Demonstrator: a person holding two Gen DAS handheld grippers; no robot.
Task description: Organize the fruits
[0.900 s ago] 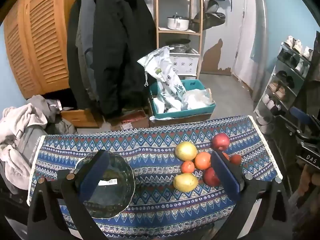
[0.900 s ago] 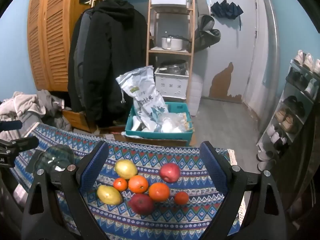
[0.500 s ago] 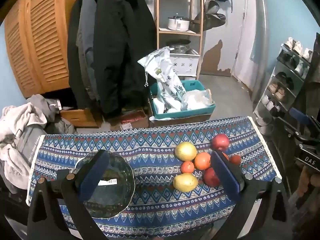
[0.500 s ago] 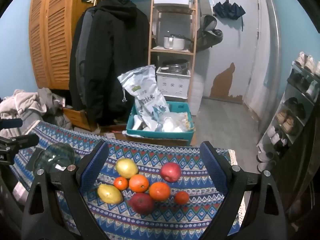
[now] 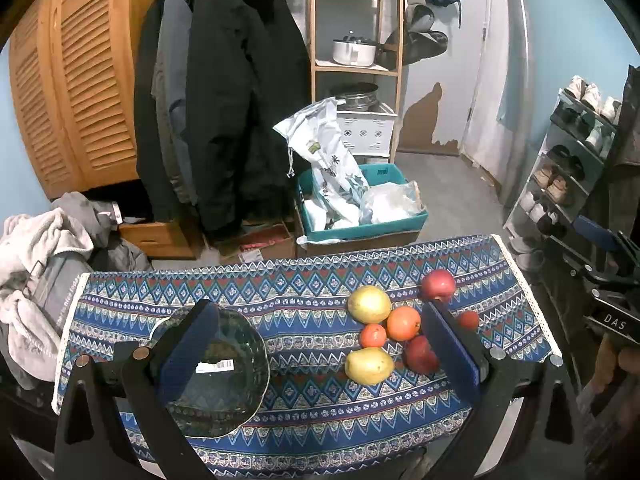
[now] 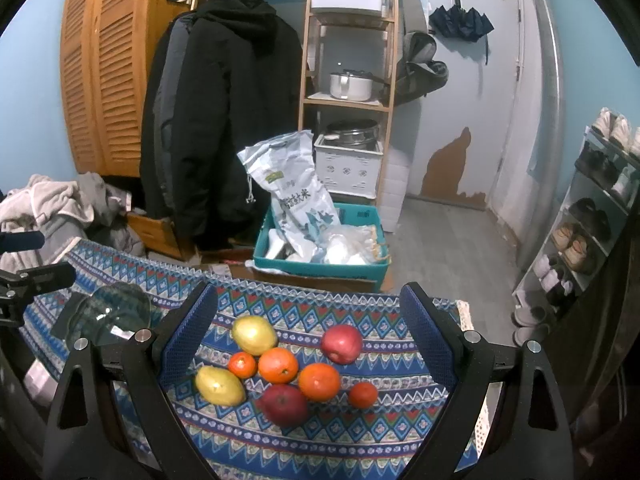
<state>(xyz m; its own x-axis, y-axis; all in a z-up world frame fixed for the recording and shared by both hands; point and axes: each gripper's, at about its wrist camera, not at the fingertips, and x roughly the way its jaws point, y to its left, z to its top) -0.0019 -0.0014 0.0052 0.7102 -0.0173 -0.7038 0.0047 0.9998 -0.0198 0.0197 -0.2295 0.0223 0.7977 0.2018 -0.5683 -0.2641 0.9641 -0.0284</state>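
Several fruits lie clustered on the patterned blue cloth [image 6: 360, 440]: two yellow pears [image 6: 254, 335] [image 6: 219, 385], two oranges [image 6: 278, 365] [image 6: 319, 381], two small tangerines [image 6: 242, 365] [image 6: 362, 394] and two red apples [image 6: 341, 343] [image 6: 285, 404]. A dark glass bowl [image 5: 216, 372] sits empty on the cloth's left part; it also shows in the right wrist view [image 6: 110, 312]. My left gripper [image 5: 320, 352] is open above the table, between bowl and fruits. My right gripper [image 6: 308, 340] is open above the fruit cluster [image 5: 384, 328].
Beyond the table's far edge stand a teal crate [image 6: 320, 248] with bags, a wooden shelf [image 6: 352, 80] with pots, hanging black coats [image 6: 224, 120], a clothes pile [image 5: 40, 264] at left and a shoe rack [image 6: 592, 232] at right.
Both grippers have barely shifted; the right wrist view has risen slightly. The fruits and the bowl have not moved.
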